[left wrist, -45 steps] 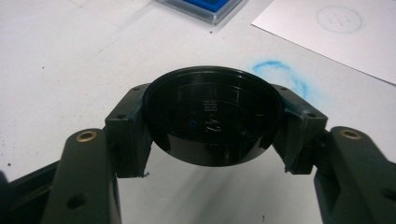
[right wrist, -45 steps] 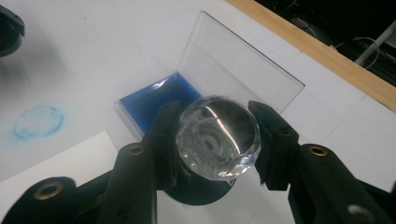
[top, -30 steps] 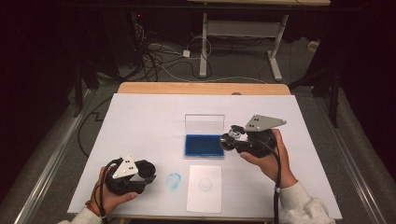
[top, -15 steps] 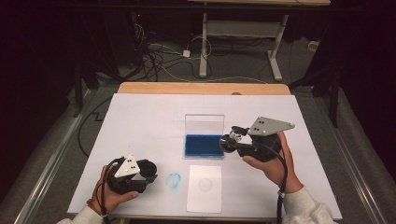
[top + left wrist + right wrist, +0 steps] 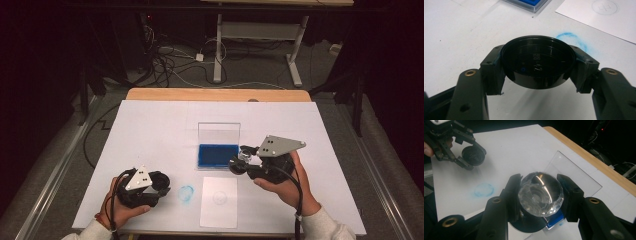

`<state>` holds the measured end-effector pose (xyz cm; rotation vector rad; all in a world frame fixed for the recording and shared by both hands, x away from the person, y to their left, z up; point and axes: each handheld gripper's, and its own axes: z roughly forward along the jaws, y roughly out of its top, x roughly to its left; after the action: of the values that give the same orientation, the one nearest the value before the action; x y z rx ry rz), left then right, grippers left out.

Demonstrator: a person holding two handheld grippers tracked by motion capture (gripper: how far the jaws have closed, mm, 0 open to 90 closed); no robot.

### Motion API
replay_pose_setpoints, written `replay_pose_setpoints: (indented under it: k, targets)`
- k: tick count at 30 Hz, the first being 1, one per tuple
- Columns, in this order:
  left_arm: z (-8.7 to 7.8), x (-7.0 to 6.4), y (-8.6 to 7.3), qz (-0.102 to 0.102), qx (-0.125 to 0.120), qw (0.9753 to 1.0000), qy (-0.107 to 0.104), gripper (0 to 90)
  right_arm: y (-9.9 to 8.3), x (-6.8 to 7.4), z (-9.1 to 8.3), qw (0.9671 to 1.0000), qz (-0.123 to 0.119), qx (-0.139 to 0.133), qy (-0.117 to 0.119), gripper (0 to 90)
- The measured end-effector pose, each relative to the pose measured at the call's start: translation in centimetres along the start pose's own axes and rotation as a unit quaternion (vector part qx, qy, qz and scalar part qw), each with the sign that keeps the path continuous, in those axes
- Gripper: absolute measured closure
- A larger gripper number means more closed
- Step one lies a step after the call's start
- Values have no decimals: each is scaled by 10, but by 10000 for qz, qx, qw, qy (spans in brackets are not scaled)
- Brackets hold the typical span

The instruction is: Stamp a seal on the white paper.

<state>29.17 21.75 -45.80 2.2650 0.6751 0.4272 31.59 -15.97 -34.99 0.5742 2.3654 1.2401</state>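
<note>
A dim room: grey floor [image 5: 60, 150] strewn with cables [image 5: 170, 60] (tangled), a white desk frame [image 5: 260, 32] beyond

In the right gripper view, the clear faceted stamp [image 5: 540, 195] between the jaws of the right claw [image 5: 540, 197] hides most of the blue ink pad [image 5: 555, 219]; just a corner peeks out at 5 o'clock of it. In the left gripper view, the ink pad [image 5: 529, 3] is cut off by the top edge, as is the paper sheet [image 5: 599, 17] at 1 o'clock. The raised lettering inside the black cap [image 5: 537, 61] is too small to read.
</note>
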Motion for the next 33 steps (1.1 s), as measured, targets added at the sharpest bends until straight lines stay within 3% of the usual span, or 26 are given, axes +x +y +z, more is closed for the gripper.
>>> replay_pose_setpoints:
  k: [16,33]
  targets:
    - [0,-1,0,48,38,10000,3,365,-9,19,15,9992,-204,196,270,575]
    - [0,-2,0,71,74,9999,12,365,-28,39,46,9953,-363,659,608,574]
